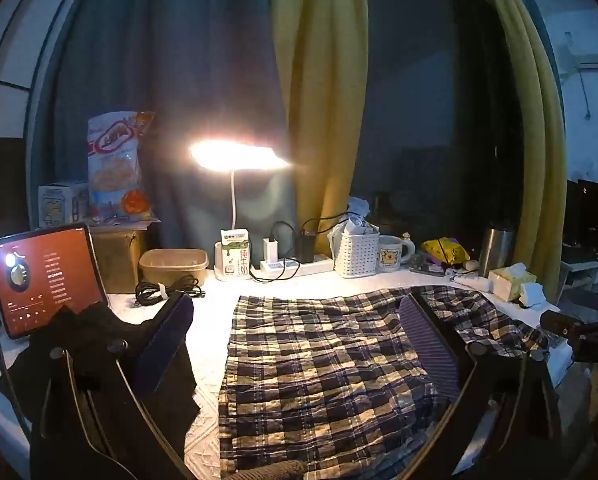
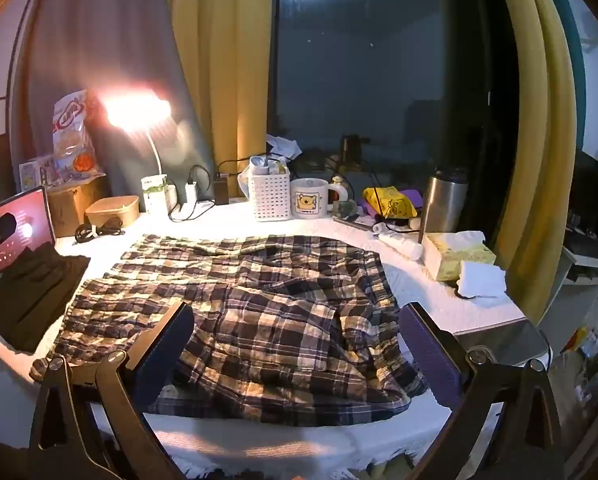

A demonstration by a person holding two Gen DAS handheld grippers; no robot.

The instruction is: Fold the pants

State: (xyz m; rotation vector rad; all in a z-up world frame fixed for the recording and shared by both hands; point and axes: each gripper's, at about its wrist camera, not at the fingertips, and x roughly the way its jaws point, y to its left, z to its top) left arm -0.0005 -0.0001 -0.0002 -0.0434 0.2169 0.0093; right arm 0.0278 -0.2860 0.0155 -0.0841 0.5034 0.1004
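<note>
soft, light, wrinkled plaid pants [image 2: 235, 304] spread flat on table [image 2: 451, 308]; best pinched at waistband or hem corners. left tongs [image 1: 299, 336] and right tongs [image 2: 297, 340] both spread wide, holding nothing.

The left gripper [image 1: 299, 334] hovers above the pants [image 1: 323, 376], jaws spread wide, nothing between them. The right gripper [image 2: 297, 340] hovers over the pants too, tilted downward, jaws equally wide and empty.

pants [image 2: 235, 304] on table [image 2: 439, 300], tablet [image 2: 19, 228] left, mug [image 2: 311, 200] behind
</note>
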